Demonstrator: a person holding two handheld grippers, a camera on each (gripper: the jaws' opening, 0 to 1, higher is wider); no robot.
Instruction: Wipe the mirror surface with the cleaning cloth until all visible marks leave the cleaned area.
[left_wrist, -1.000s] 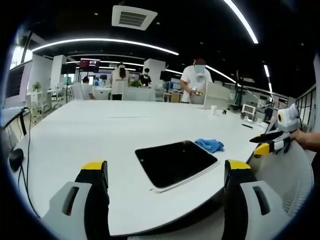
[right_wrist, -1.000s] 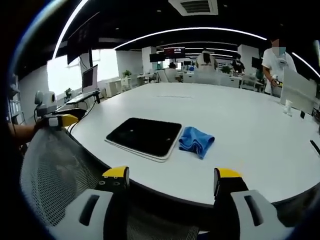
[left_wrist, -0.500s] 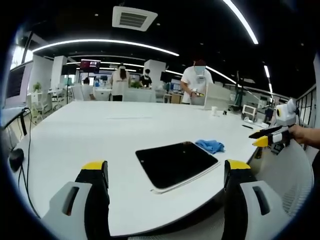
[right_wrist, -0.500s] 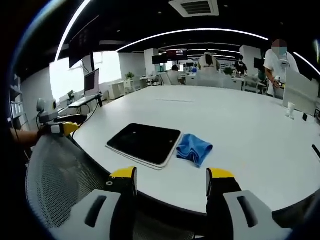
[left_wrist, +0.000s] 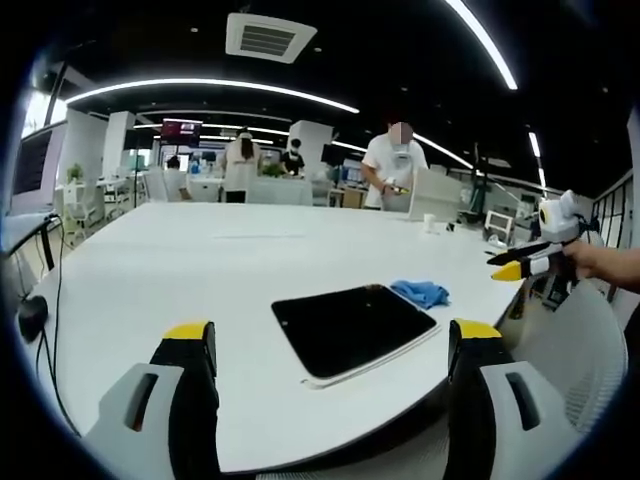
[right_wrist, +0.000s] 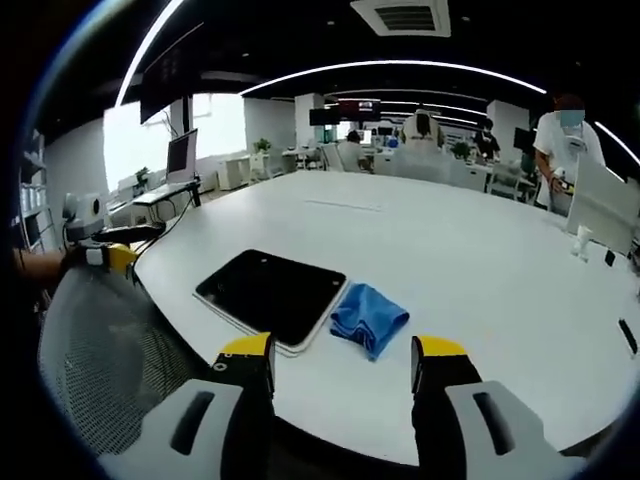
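Open-plan office, dark ceiling with curved light strips; a large white table (left_wrist: 200, 270) is seen in both views.

Nearest, left gripper view: the left gripper (left_wrist: 335, 345) is held over the near table edge, its yellow-tipped jaws spread wide with nothing between them. A grey mesh chair back (left_wrist: 575, 350) is seen at the lower right. A black cable (left_wrist: 55, 290) runs over the table's left edge.

Nearest, right gripper view: the right gripper (right_wrist: 340, 355) is held just short of the table edge, its jaws parted and empty. The mesh chair back (right_wrist: 100, 350) is seen to the left.

Middle distance: the mirror (left_wrist: 352, 327) (right_wrist: 268, 293), a dark rounded rectangle with a pale rim, lies flat near the table edge. The blue cleaning cloth (left_wrist: 420, 292) (right_wrist: 368, 318), crumpled, rests on the table just beside the mirror's short edge; whether they touch cannot be told. Neither gripper is touching either item.

At the right of the left gripper view the right gripper (left_wrist: 512, 262) is seen above the chair back, held by a hand (left_wrist: 595, 262).

Farther off: a white monitor back (left_wrist: 432, 190) stands at the far table edge, a person in a white shirt (left_wrist: 392, 165) behind it. Desks and further people are seen beyond.
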